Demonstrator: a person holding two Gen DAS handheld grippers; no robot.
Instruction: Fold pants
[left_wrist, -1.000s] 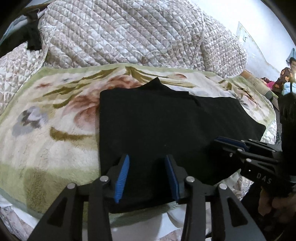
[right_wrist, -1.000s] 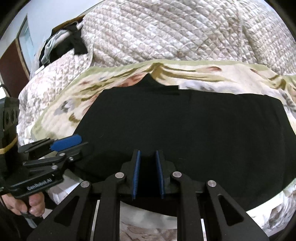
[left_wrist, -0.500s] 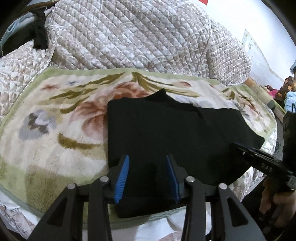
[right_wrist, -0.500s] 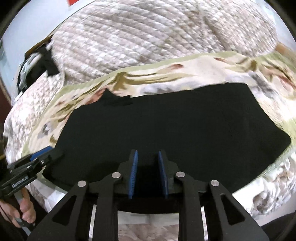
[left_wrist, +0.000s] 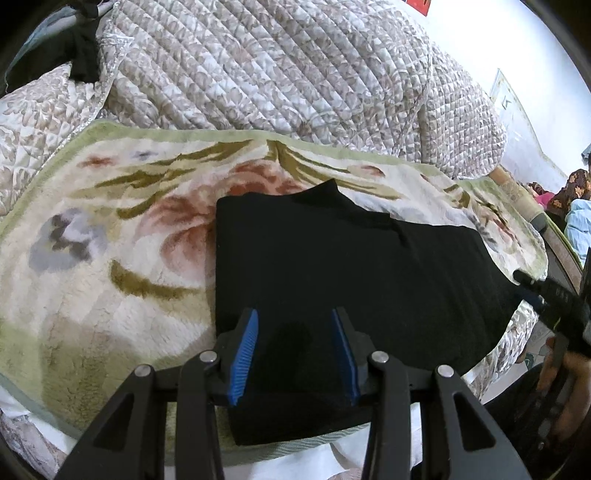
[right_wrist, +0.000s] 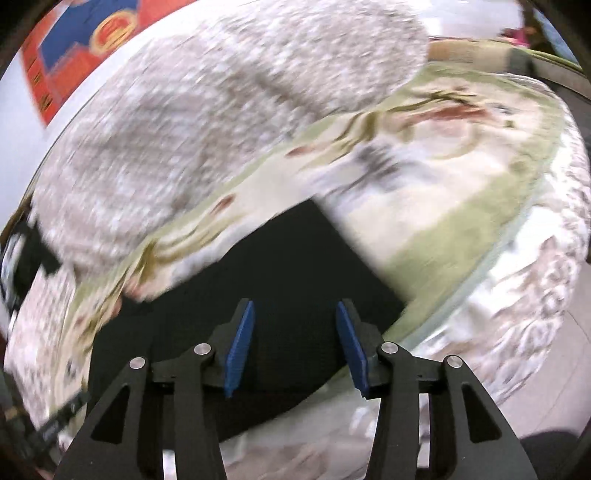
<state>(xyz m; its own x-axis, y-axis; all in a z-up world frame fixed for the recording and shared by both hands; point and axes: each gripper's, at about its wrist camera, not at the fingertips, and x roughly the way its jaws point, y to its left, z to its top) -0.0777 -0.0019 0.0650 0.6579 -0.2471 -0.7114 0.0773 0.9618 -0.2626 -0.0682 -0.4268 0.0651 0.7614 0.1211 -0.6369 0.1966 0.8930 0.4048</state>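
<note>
Black pants (left_wrist: 351, 273) lie folded flat on a floral blanket (left_wrist: 110, 266); their left edge is straight and a small point sticks up at the far edge. My left gripper (left_wrist: 293, 354) is open and empty, hovering over the pants' near left corner. My right gripper (right_wrist: 295, 350) is open and empty over the pants' right end (right_wrist: 295, 280); that view is blurred. In the left wrist view the right gripper (left_wrist: 532, 286) shows at the far right, beside the pants' right end.
A quilted beige bedspread (left_wrist: 277, 74) rises in a mound behind the blanket. Dark clothing (left_wrist: 81, 62) lies at the back left. The bed's near edge drops off below the pants. A red poster (right_wrist: 92, 40) hangs on the wall.
My right gripper opened and swung right toward the pants' right end. My left gripper stayed open and drew back slightly. The pants have not moved.
</note>
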